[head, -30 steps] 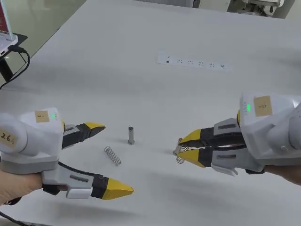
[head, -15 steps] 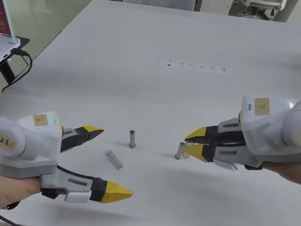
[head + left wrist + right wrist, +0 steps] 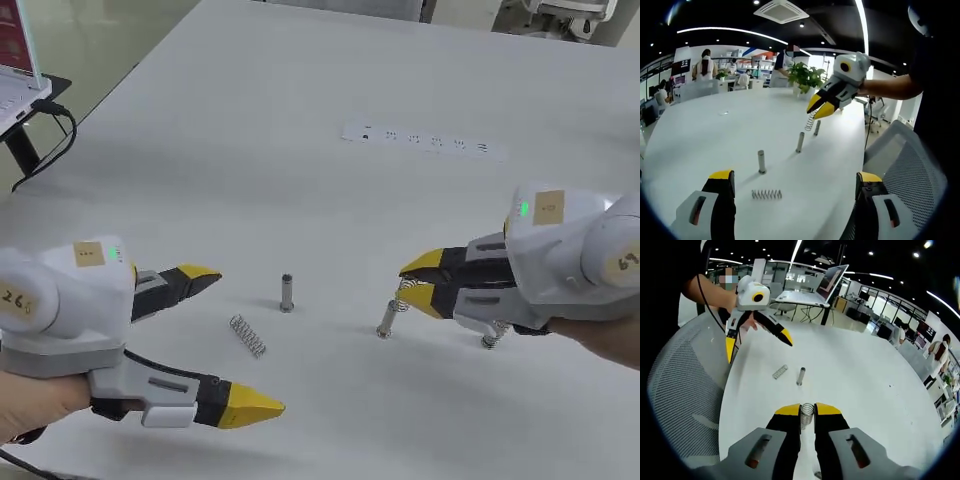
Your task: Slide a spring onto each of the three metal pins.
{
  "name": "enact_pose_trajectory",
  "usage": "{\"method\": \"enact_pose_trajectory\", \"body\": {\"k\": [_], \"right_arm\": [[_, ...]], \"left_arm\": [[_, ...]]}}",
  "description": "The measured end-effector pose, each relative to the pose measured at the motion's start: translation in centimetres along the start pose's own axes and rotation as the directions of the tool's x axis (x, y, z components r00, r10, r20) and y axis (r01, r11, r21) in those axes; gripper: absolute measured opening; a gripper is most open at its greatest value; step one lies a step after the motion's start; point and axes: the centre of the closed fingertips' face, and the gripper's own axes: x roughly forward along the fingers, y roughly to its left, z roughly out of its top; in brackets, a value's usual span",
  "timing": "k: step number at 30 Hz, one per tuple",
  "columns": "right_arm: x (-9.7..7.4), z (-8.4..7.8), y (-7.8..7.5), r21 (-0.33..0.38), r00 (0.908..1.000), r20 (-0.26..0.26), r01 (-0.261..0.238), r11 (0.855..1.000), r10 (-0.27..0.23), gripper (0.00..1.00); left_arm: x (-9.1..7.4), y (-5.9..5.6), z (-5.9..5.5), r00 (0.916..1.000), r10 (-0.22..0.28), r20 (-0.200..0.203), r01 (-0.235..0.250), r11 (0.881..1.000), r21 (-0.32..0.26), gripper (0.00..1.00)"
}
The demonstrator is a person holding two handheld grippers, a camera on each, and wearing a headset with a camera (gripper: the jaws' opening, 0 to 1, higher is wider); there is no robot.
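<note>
**White table [image 3: 300, 120]: a spring going onto its pin**

Spring [image 3: 400, 303] hangs from the tips of the right gripper [image 3: 408, 283], pinched between jaws that are almost closed. It sits just above and beside the nearest pin [image 3: 386, 318].

Judgement on the step:
- Bring the coil's open end square over the pin top.
- Keep the coil axis upright and lower slowly.
- Let go only once a few turns sit round the shaft. A tilted coil would likely snag or tip the pin.

Left gripper [image 3: 250, 339] is wide open and empty. A loose spring [image 3: 247, 335] lies between its jaws, and a bare pin [image 3: 287, 293] stands just ahead of its tips.

Count:
- Pins: three.
- Springs: three. One is held, one is loose, and one is apparently on the third pin [image 3: 491, 338], which is partly hidden under the right gripper's body.
- Grippers: two.
</note>
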Motion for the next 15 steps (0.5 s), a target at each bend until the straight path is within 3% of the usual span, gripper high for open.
{"method": "enact_pose_trajectory", "body": {"k": [10, 15], "right_arm": [[0.53, -0.13, -0.45, 0.017, 1.0, -0.001, 0.002, 1.0, -0.002, 0.06], [0.86, -0.43, -0.69, 0.066, 1.0, 0.006, 0.002, 0.998, -0.003, 0.06]], "left_arm": [[-0.18, 0.37, -0.13, 0.9999, 0.014, -0.002, -0.014, 1.0, -0.007, 0.98], [-0.24, 0.43, -0.11, 0.9998, 0.017, 0.0, -0.017, 1.0, -0.009, 0.98]]}}
